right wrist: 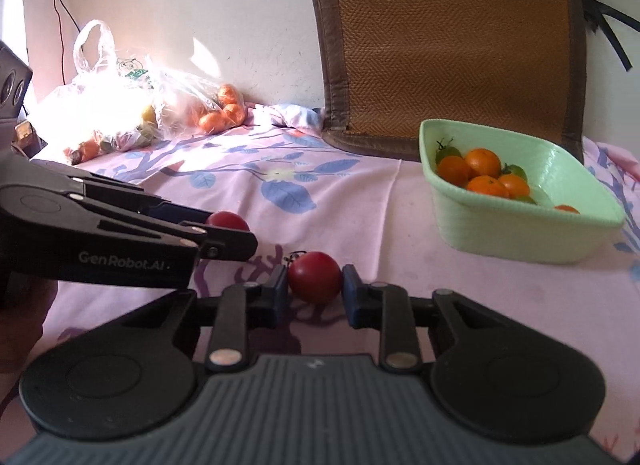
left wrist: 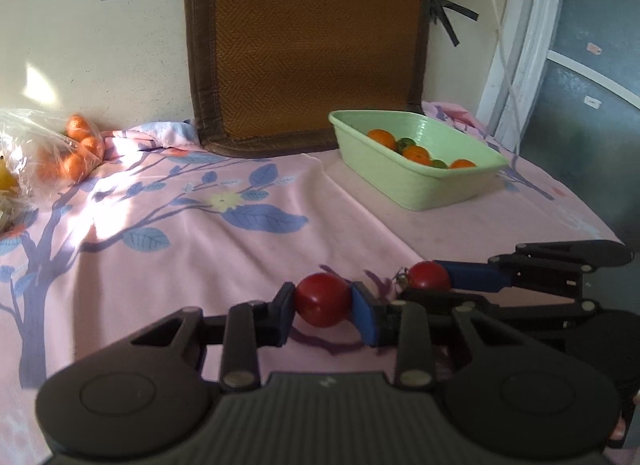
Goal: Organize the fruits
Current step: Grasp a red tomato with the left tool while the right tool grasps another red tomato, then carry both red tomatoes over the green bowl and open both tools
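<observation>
Left gripper (left wrist: 323, 302) jaws closed on tomato (left wrist: 323, 299); right gripper (right wrist: 315, 280) clamps second tomato (right wrist: 315, 276), both low over desk (right wrist: 400, 285). Smooth, soft, bruisable, light: grip mid-body, gently. Basin (right wrist: 520, 237) far right.

My table (left wrist: 460, 233) wears a pink leaf-print cloth (left wrist: 200, 225). A green basin (left wrist: 416, 181) sits near its far right corner, fruit bags (right wrist: 132, 113) far left, two tomatoes (right wrist: 315, 276) near me.
</observation>
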`<state>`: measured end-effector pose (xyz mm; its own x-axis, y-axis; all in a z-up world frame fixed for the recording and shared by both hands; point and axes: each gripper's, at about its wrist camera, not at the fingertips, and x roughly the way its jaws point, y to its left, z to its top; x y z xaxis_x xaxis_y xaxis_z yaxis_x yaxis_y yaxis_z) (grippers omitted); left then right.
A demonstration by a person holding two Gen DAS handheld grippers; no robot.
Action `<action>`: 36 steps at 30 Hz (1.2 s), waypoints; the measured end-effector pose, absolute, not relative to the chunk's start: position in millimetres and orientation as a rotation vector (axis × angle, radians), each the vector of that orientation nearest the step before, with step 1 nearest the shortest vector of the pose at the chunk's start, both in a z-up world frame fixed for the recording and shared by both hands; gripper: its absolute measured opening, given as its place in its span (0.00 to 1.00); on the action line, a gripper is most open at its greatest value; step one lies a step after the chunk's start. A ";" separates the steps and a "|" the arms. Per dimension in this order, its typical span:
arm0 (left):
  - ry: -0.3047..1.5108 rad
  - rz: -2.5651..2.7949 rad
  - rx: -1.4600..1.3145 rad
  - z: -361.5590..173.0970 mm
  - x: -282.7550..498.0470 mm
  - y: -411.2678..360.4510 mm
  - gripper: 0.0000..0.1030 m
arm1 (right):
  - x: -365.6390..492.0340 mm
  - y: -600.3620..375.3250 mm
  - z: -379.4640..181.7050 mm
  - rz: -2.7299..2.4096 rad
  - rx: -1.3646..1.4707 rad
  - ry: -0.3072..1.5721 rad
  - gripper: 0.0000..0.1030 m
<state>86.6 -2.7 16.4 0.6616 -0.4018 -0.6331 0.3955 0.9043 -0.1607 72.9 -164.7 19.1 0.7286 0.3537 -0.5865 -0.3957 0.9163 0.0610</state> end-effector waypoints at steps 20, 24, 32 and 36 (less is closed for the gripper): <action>0.678 -0.558 0.071 7.6 -7.3 -57.6 0.31 | -42.3 -236.1 6.5 0.170 0.024 0.564 0.31; 0.678 -0.554 0.071 7.7 -7.5 -58.3 0.31 | -43.7 -237.0 6.1 0.173 0.029 0.560 0.32; 0.685 -0.577 0.073 11.0 -4.2 -61.2 0.29 | -47.2 -239.8 5.1 0.179 0.017 0.544 0.30; 0.645 -0.602 0.092 32.0 14.9 -70.8 0.29 | -37.5 -245.6 12.0 0.178 0.031 0.516 0.30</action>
<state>14.9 -70.8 32.0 0.6358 -0.4986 -0.5892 0.5539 0.8264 -0.1017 -37.5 -245.6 12.0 0.8544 0.1775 -0.4883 -0.1618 0.9840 0.0745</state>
